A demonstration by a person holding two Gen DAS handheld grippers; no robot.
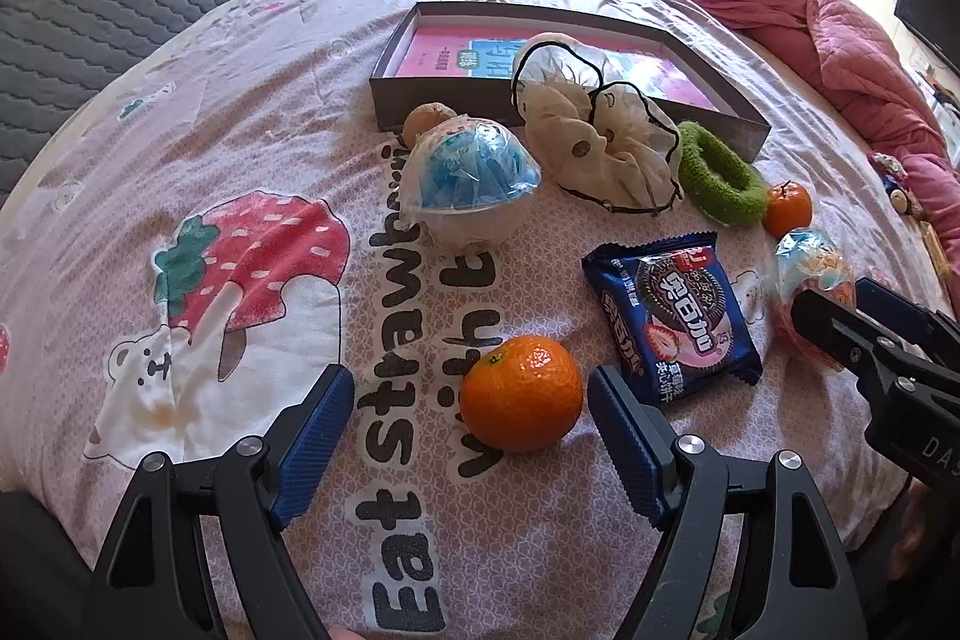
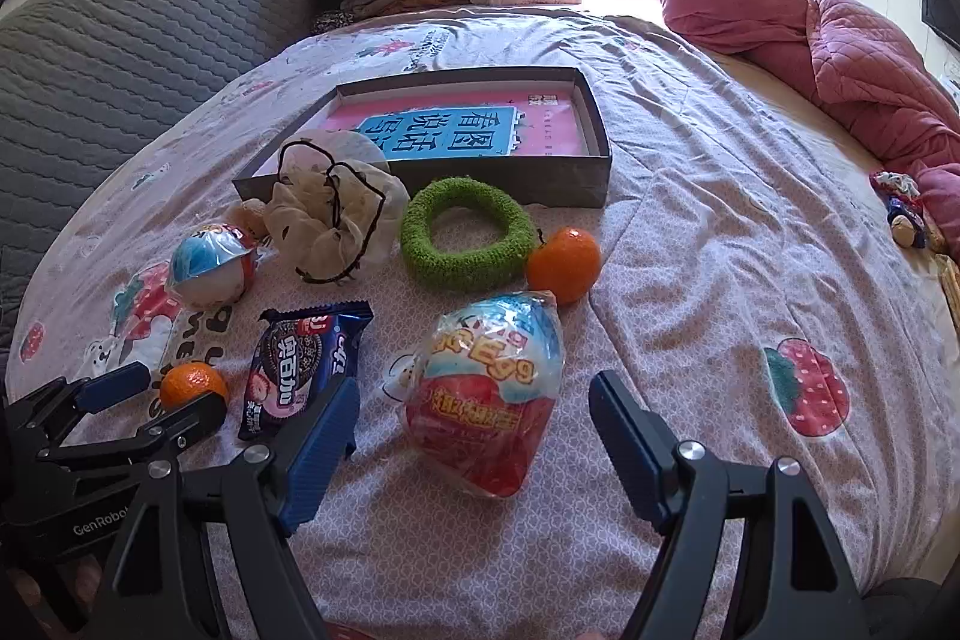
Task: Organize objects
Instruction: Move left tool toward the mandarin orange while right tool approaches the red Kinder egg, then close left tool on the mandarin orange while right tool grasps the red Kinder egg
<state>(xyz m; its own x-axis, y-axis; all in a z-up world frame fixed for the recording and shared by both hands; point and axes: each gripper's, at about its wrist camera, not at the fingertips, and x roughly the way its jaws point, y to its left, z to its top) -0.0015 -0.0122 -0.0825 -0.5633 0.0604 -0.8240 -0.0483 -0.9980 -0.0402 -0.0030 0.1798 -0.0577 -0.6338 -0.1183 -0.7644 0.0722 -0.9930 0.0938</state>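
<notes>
Left wrist view has the left gripper spread wide, mandarin between its fingers hugging the right one, so an uneven close probably rolls it off.

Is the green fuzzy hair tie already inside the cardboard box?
No, the green hair tie lies on the bedsheet just in front of the box, outside its near wall.
</notes>
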